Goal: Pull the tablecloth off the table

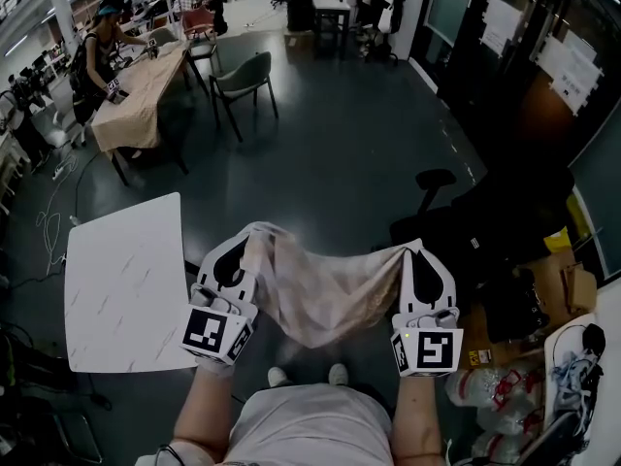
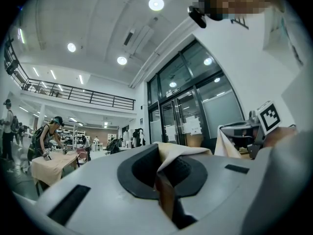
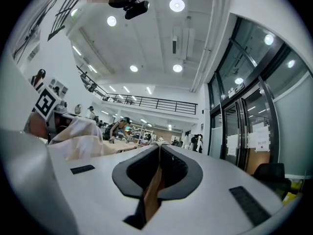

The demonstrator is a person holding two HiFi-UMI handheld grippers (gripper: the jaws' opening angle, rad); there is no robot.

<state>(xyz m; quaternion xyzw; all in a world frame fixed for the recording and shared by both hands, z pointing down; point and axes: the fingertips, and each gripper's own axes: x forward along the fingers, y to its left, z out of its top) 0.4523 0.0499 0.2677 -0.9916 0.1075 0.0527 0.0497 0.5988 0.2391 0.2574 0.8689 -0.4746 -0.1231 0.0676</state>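
Head view: left gripper (image 1: 231, 260) and right gripper (image 1: 424, 266) level, pinching tablecloth (image 1: 320, 294)

Open-plan lab hall. Round lights (image 2: 156, 4) are glowing in a high ceiling (image 2: 98, 18); a railed mezzanine (image 2: 78, 94) is running along the wall; tall glass doors (image 2: 183, 121) are lining one side; another person (image 1: 97, 51) is working at a cloth-draped table (image 1: 136, 100) near a grey chair (image 1: 245, 78).

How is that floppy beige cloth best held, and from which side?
By its upper edge at two spread points, coming from the person's side. The beige tablecloth is thin and limp: it sags between the left gripper and right gripper, both shut on its edge.
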